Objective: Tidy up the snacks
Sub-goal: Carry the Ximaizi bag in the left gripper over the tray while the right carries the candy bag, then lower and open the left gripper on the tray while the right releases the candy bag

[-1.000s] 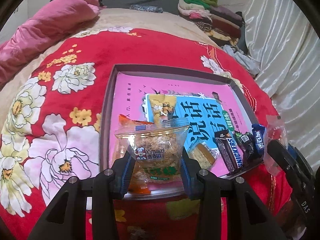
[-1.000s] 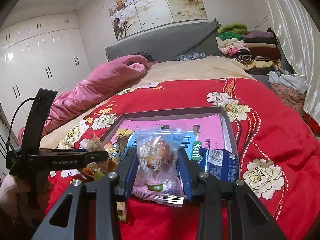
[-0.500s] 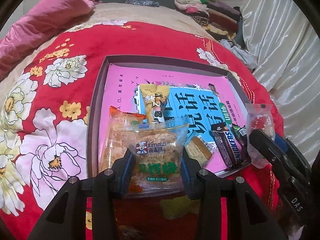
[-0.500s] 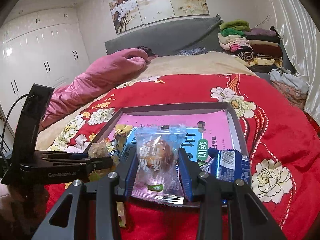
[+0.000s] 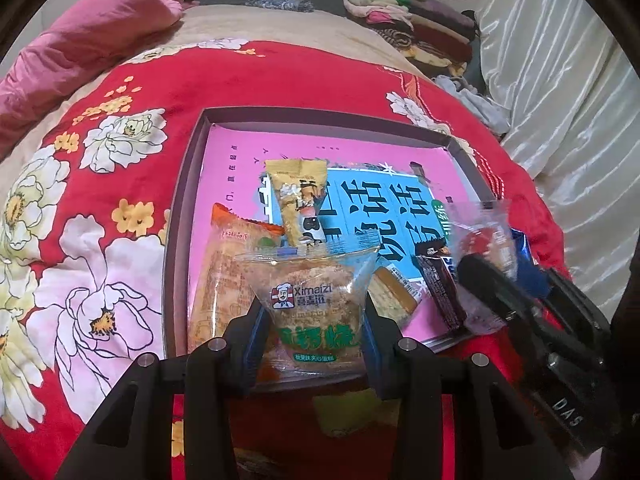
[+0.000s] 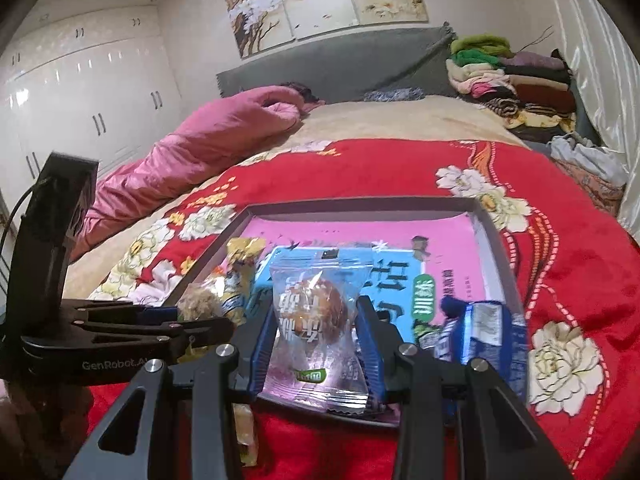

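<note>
The left gripper (image 5: 310, 320) is level over the near edge of the tray (image 5: 176, 216), its fingers closed on the floss cake (image 5: 310, 296). That packet stands upright, long axis vertical, label toward the camera, crimped top edge up, above the tray's near-left part.

The right gripper (image 6: 316, 328) is also low and level at the tray's near edge, to the right of the left one, its fingers clamped on the bun (image 6: 316, 312). This clear packet likewise stands on end, sealed bottom hanging below the fingers, just above the near rim.

Only the left wrist view shows what lies in the tray: an orange packet (image 5: 224, 272) at the near left, a yellow packet (image 5: 298, 200) pointing away towards the middle, a sandwich cake (image 5: 394, 292) and a chocolate bar (image 5: 440, 288) to the right. Only the right wrist view shows the blue packet (image 6: 484, 332) clearly, at the tray's near-right corner, and the wardrobe (image 6: 80, 92) beyond the bed.
</note>
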{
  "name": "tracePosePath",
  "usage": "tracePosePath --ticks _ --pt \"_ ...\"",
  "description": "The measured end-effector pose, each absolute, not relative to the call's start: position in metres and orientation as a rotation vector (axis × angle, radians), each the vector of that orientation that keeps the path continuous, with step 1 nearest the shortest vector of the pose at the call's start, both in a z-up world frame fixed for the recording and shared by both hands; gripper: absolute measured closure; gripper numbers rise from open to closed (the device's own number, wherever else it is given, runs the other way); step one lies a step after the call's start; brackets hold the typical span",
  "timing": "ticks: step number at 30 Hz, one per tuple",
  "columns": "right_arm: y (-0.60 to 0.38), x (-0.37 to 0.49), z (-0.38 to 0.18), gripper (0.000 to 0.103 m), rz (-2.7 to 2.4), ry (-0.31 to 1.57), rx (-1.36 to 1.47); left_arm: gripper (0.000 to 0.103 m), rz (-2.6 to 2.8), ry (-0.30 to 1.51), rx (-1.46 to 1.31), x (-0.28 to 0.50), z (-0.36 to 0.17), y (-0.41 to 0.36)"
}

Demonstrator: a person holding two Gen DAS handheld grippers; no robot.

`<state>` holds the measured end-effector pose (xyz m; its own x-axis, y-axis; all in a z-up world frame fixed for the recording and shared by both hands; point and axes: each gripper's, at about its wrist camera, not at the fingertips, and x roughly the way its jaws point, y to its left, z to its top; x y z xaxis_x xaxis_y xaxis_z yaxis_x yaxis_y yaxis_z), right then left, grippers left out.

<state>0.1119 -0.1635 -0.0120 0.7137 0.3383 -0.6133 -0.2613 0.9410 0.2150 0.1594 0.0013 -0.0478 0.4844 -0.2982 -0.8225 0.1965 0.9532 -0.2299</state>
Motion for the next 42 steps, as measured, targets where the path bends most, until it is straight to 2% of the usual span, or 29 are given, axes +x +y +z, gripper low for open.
tracePosePath --ticks 42 --pt "-0.15 0.118 -0.03 0.063 0.296 0.74 0.023 0.06 -0.313 1.039 -0.115 0.159 -0.052 0.004"
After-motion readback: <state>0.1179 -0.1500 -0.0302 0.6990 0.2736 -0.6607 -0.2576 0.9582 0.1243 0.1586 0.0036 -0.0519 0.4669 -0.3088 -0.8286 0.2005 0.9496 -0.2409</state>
